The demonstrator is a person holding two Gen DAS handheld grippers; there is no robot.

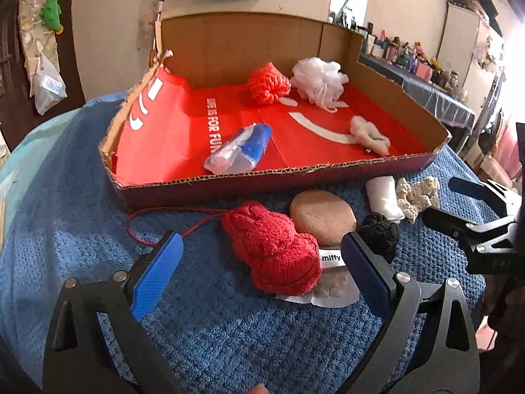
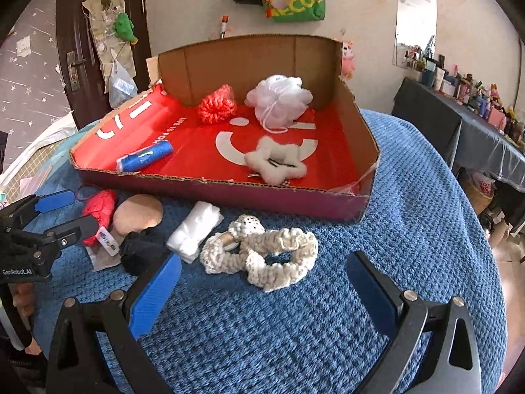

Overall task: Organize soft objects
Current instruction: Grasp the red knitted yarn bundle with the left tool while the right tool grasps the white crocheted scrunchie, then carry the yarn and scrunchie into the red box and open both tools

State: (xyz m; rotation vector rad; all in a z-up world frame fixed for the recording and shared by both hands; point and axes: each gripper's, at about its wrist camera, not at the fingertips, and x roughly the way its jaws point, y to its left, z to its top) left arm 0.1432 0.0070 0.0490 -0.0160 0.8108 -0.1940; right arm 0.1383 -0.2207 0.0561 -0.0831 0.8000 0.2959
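A cardboard box (image 1: 229,179) with a red lining holds an orange knit ball (image 1: 268,82), a white mesh pouf (image 1: 316,78), a fluffy white star (image 2: 275,162) and a blue roll in plastic (image 1: 239,147). On the blue towel (image 1: 213,328) in front lie a red fuzzy yarn bundle (image 1: 275,249), a tan round puff (image 1: 323,216), a black knit piece (image 1: 380,231), a white wrapped pack (image 2: 193,229) and cream crochet scrunchies (image 2: 262,256). My left gripper (image 1: 262,269) is open, its fingers on either side of the red bundle. My right gripper (image 2: 262,282) is open just before the scrunchies.
The towel covers a round table whose edge curves off at the right (image 2: 475,229). A dark table with small bottles (image 2: 459,98) stands at the right. A door (image 2: 75,65) with hanging bags is at the back left.
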